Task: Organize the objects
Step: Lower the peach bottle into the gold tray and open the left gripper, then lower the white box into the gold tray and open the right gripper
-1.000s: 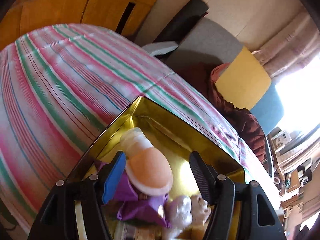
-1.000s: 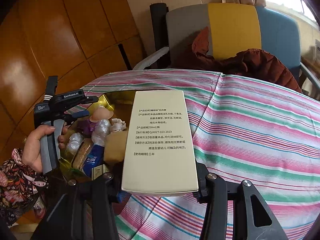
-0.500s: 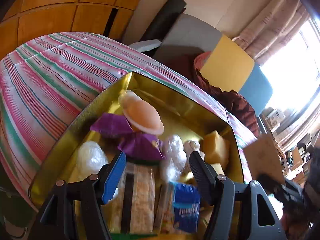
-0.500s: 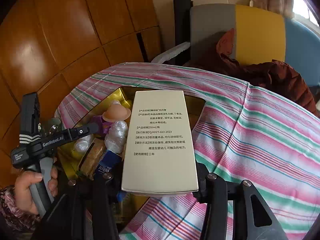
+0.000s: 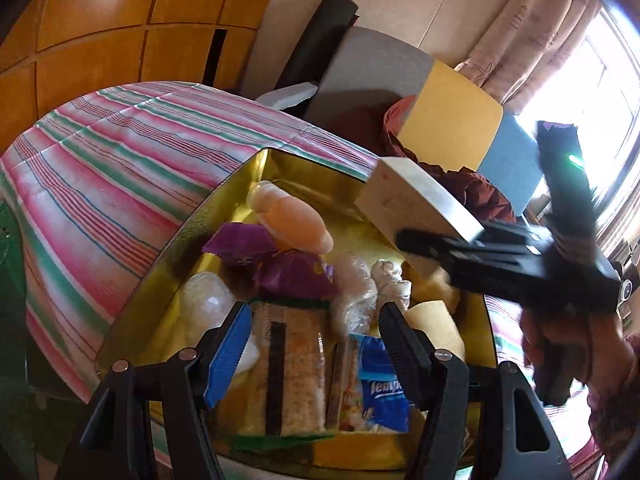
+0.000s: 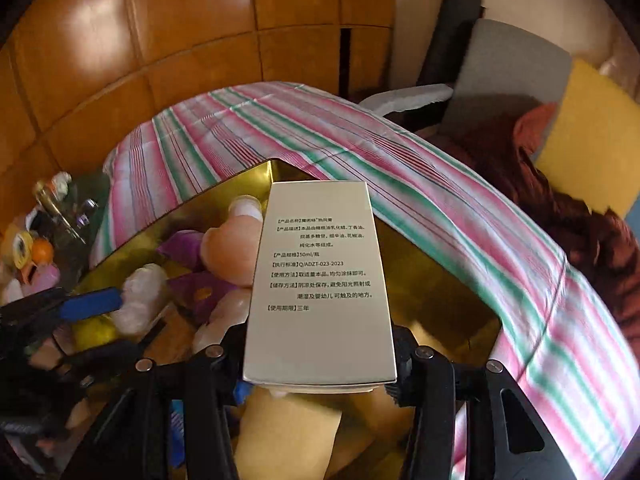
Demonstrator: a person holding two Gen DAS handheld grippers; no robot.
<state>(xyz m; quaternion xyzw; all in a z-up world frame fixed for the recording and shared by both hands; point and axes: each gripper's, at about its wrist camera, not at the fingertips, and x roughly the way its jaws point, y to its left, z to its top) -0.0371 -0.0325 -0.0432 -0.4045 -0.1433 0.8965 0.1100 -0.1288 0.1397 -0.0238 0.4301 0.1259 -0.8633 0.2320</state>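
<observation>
I held the cream box (image 6: 320, 280) clamped between the fingers of the right gripper (image 6: 320, 364), printed face up, hovering over the open gold tin (image 6: 460, 304) that sat on the striped desk (image 6: 400, 168) near its front edge. The left gripper (image 5: 310, 344) hung over the tin's near end, its fingers spread wide and empty above the cracker pack (image 5: 288, 368) and the tissue pack (image 5: 380, 392).

The tin was crowded on one side: a peach bottle (image 5: 292, 220), purple wrappers (image 5: 296, 276) and clear-wrapped sweets (image 5: 354, 292) filled it, while the gold floor toward the right wall looked bare. By my reading, the step in hand was stowing the box.

The next move called for lowering the box into that bare stretch, flat and parallel to the wall, clear of the bottle, then letting the fingers part once it rested. The left gripper needed to stay out of the way.
</observation>
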